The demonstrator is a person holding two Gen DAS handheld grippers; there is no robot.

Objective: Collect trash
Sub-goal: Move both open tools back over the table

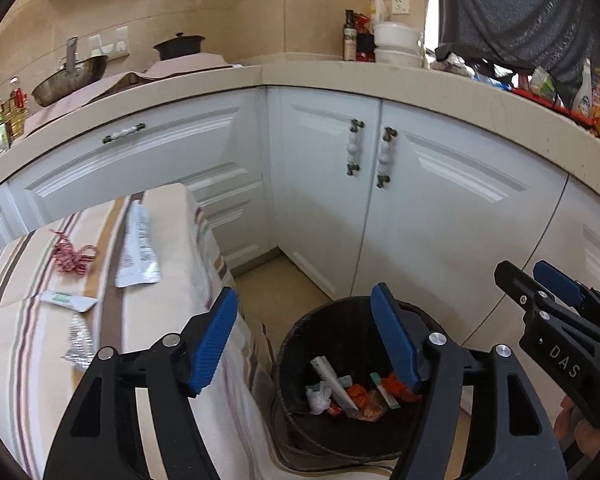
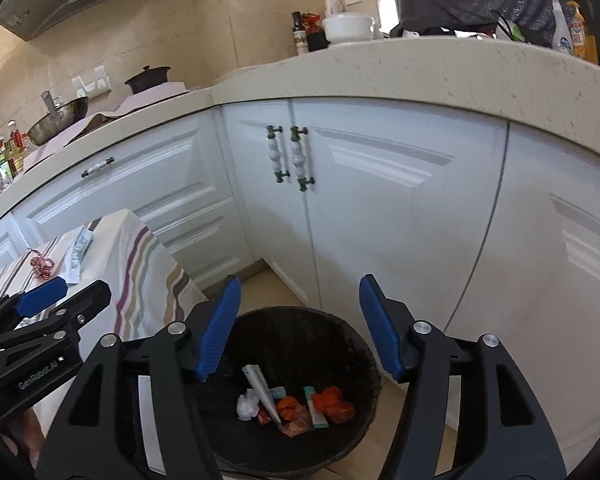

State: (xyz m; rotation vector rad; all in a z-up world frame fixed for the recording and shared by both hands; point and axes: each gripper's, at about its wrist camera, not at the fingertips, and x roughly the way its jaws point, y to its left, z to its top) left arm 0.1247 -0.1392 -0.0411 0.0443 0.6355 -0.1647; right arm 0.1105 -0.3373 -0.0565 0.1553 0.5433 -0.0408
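Cabinets: white doors (image 2: pixel 380 208) wrap the corner under the beige counter (image 1: pixel 340 76), and the bin sits on the floor at their foot, likely so scraps from the counter and the table both have a short way to go.
Table: a striped cloth (image 1: pixel 160 280) covers it just left of the bin, its edge hanging beside the bin's rim, so litter on it is near the drop point.
Trash bin: the dark round bin (image 2: pixel 340 344) stands open-topped below both tools, which point down into it; that placing reads as a drop position.
Trash in the bin: a white tube (image 2: pixel 262 394), crumpled white paper (image 2: pixel 247 406) and orange wrappers (image 2: pixel 334 402) lie loose on the bottom, apart from both tools.
Trash left on the table: a long white packet (image 1: pixel 136 252), a red-and-white string (image 1: pixel 74 258), a small green-and-white sachet (image 1: pixel 68 300) and a crinkled foil piece (image 1: pixel 78 344) lie well apart from the grippers, so the collecting looks unfinished.
Left gripper: the left gripper (image 1: pixel 304 340) hovers over the bin's near-left side, jaws spread wide, nothing between the blue pads, touching nothing.
Right gripper: the right gripper (image 2: pixel 300 328) hangs above the bin's middle, jaws parted a little less than the left's, also empty and clear of the rim.
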